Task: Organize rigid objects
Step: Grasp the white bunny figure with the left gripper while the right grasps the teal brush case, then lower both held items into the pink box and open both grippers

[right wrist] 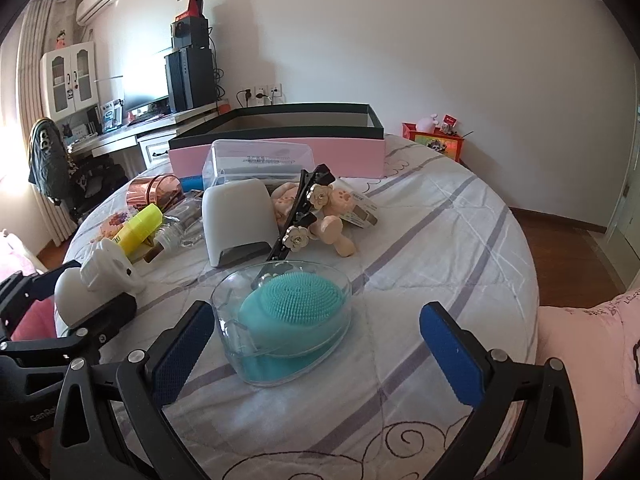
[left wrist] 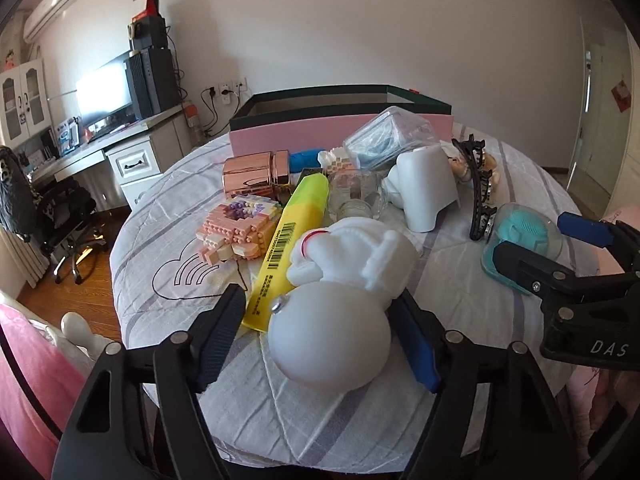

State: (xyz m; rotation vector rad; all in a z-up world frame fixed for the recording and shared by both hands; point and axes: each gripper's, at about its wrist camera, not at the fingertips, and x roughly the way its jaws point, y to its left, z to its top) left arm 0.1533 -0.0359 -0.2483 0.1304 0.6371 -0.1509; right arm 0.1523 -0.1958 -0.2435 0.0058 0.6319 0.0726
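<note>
- At the bottom of the left wrist view: left claw (left wrist: 320, 300), released, either side of the round head of a white astronaut figure (left wrist: 340, 292); left pad clear of the head, right pad just beside it.
- Figure lying on the striped bed (right wrist: 440, 240), feet toward a yellow highlighter (left wrist: 292, 236).
- Along the highlighter: a black barcode and a line of small print, too fine to read.
- At the bottom of the right wrist view: right claw (right wrist: 318, 310), released and spread wide, with a clear case holding a teal bristle brush (right wrist: 288, 320) between its pads; left pad near the case wall, right pad well apart.
- White letters "DAS" on the right claw's black body, at the right edge of the left wrist view.
- "GenRo", cut off by the frame edge, on the left claw's body at lower left of the right wrist view.
- At upper centre: an open pink box (right wrist: 280, 152) with a dark rim, at the far side of the bed.
- In front of it: a clear plastic box (right wrist: 256, 160) with printed lines, unreadable.
- Middle of the pile: a black hair clip (right wrist: 296, 208) with flower ornaments.
</note>
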